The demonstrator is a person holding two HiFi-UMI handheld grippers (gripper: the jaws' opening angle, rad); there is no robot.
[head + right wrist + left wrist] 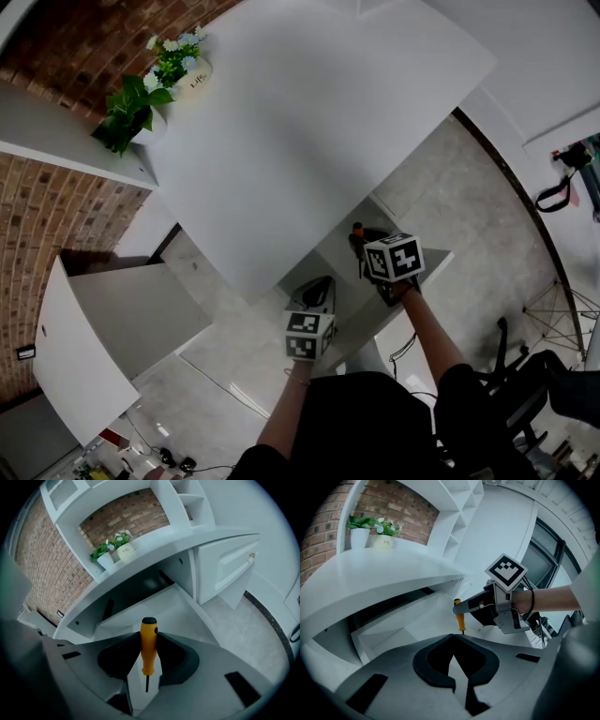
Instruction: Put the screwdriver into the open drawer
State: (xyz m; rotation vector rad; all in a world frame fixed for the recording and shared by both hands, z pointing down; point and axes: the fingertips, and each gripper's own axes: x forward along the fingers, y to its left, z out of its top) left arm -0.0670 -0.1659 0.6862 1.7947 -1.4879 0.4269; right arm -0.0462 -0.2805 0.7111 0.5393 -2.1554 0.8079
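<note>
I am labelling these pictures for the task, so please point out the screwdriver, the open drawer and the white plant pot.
screwdriver (pixel 148 644), right gripper view, middle of its orange handle.
open drawer (pixel 172 610), right gripper view, its bare bottom.
white plant pot (pixel 359 537), left gripper view, its side.

Straight down into the open drawer (pixel 180 607) there's room: its floor lies bare from wall to wall at the front. The back part runs under the desktop (pixel 309 122), whose edge bars any drop there. The left gripper (pixel 315 289) hangs just beside the right gripper (pixel 364 246) over the drawer's near side, crowding that flank. The flower pots (pixel 183 67) stand well apart at the desktop's far corner.
</note>
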